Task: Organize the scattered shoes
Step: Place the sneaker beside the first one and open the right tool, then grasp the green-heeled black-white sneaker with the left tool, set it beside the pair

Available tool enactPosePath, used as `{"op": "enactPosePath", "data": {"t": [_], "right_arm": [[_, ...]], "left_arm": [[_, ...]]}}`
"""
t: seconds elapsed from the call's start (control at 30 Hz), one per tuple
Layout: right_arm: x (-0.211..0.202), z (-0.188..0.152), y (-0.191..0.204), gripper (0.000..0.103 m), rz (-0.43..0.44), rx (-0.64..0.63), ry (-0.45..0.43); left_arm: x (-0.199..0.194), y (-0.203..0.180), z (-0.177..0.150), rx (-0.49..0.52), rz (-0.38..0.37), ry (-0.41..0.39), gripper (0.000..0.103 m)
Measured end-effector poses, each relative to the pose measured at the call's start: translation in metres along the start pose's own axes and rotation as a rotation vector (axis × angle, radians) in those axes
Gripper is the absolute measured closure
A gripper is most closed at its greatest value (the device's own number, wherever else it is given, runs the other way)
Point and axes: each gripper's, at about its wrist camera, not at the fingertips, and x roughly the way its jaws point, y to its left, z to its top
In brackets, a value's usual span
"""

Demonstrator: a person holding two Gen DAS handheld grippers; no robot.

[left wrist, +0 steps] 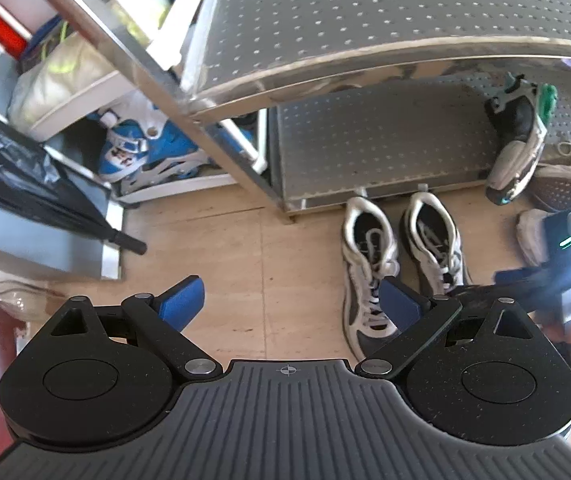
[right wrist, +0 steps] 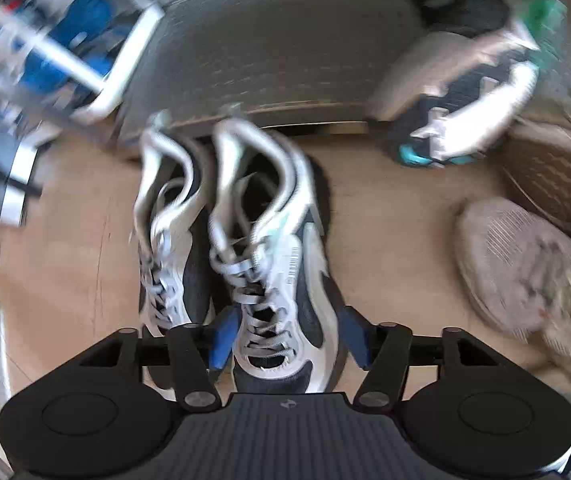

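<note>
White-and-grey sneakers (right wrist: 221, 248) stand paired on the floor (right wrist: 385, 220) at frame centre, heels toward the metal shelf (right wrist: 265, 60). The right gripper (right wrist: 285, 340), spread, straddles the right sneaker's toe (right wrist: 281, 344) without pressing. The left gripper (left wrist: 293, 304) hangs spread, empty.

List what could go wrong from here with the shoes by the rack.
The right tool straddles the right grey-and-white sneaker without visibly pressing it; lifting away could nudge it against its twin. The teal-soled sneaker leans over the metal shelf edge and might tip onto the floor.
</note>
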Motion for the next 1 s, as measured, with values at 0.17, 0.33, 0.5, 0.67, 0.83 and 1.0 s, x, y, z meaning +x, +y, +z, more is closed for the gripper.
{"op": "enactPosePath", "data": {"t": [0.17,0.33,0.5,0.67,0.83,1.0], "right_arm": [[0.034,0.008,0.023,0.043,-0.097,-0.037,0.007],[0.040,0.013,0.054,0.052,-0.101,-0.056,-0.022],[0.052,0.018,0.048,0.027,-0.032,0.128,0.102],[0.015,0.006,0.022,0.022,0.040,0.172,0.121],[-0.069,-0.021,-0.024,0.022,0.021,0.102,0.127],[-0.172,-0.042,-0.090,0.022,-0.015,0.013,0.045]], "left_arm": [[0.004,-0.005,0.004,0.010,0.007,0.010,0.006],[0.004,-0.012,0.009,0.022,-0.008,0.009,0.006],[0.006,-0.023,0.010,0.050,-0.005,0.021,0.006],[0.000,-0.040,0.020,0.069,-0.002,0.002,0.006],[-0.006,-0.071,0.029,0.108,-0.055,-0.011,0.006],[-0.005,-0.110,0.031,0.165,-0.161,-0.024,0.007]]}}
